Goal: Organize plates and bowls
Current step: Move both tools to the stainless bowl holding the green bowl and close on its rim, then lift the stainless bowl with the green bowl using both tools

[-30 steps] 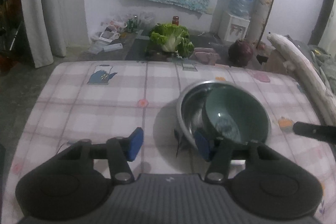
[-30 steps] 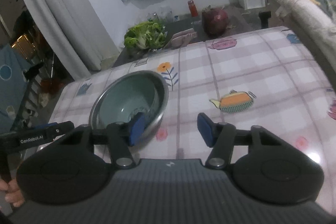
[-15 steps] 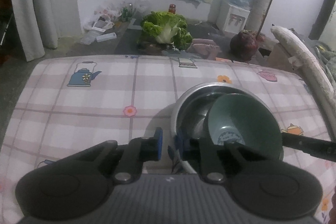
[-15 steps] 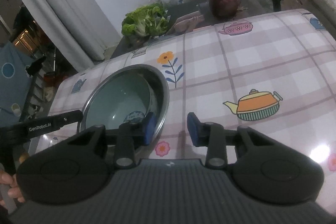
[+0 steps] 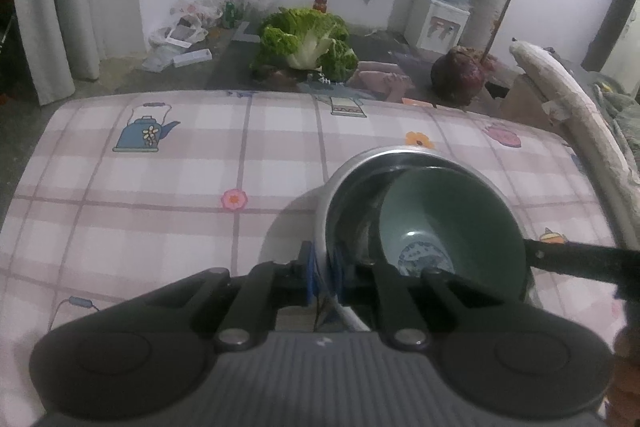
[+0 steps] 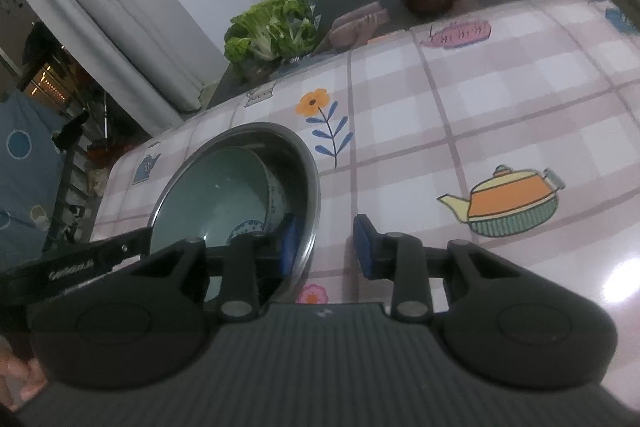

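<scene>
A steel bowl [image 5: 352,179] sits on the checked tablecloth with a green ceramic bowl [image 5: 460,219] tilted inside it. My left gripper [image 5: 324,277] is shut on the steel bowl's near rim. In the right wrist view the steel bowl [image 6: 296,163] holds the green bowl [image 6: 212,199]. My right gripper [image 6: 326,247] is open, straddling the steel bowl's rim, its left pad inside and its right pad outside over the cloth.
The tablecloth [image 5: 160,195] has teapot and flower prints. Beyond the table's far edge lie a cabbage [image 5: 308,43], a dark red round thing [image 5: 458,75] and a water dispenser [image 5: 440,23]. A padded rail [image 5: 568,115] runs along the right.
My left gripper has closed from open onto the steel bowl's rim. My right gripper has narrowed and moved in over the opposite rim. Both views have drawn closer to the bowls.
</scene>
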Demonstrator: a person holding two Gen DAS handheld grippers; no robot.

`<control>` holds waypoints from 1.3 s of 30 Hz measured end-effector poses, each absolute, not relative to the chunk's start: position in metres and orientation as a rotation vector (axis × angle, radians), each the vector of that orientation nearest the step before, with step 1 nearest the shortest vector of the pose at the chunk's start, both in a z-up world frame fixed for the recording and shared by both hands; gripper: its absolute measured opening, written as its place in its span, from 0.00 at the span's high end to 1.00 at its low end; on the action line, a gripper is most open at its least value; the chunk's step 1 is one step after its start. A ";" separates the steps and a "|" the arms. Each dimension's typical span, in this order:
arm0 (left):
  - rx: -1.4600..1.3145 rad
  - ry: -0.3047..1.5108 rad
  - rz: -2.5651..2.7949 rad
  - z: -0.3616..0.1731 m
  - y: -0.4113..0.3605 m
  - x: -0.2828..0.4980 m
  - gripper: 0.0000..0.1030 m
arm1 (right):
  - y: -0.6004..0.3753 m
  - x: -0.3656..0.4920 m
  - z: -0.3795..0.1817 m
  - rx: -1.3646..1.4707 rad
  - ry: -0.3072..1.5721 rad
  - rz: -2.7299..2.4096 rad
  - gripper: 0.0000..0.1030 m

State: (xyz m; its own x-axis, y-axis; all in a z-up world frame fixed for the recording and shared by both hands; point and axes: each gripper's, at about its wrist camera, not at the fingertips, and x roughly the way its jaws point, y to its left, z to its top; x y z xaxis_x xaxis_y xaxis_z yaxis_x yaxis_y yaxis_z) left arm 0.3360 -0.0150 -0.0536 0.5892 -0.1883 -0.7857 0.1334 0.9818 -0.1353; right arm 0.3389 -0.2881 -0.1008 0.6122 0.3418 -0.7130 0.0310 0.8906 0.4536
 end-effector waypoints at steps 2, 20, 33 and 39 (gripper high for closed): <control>-0.071 0.928 -0.196 -0.053 -0.013 0.334 0.89 | -0.287 0.343 -0.104 0.468 0.911 0.189 0.75; -0.067 0.931 -0.184 -0.064 -0.018 0.343 0.87 | -0.278 0.350 -0.115 0.502 0.933 0.221 0.87; -0.072 0.944 -0.165 -0.060 -0.020 0.335 0.88 | -0.273 0.342 -0.110 0.470 0.932 0.218 0.89; -0.071 0.942 -0.166 -0.058 -0.020 0.332 0.88 | -0.273 0.337 -0.109 0.469 0.938 0.216 0.88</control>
State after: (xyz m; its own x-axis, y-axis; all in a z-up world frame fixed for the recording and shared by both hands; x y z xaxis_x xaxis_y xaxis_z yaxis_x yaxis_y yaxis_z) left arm 0.3316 -0.0199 -0.0583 0.5767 -0.1726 -0.7985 0.1110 0.9849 -0.1328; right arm 0.3370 -0.2727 -0.1088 0.5795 0.3768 -0.7226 0.0229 0.8788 0.4766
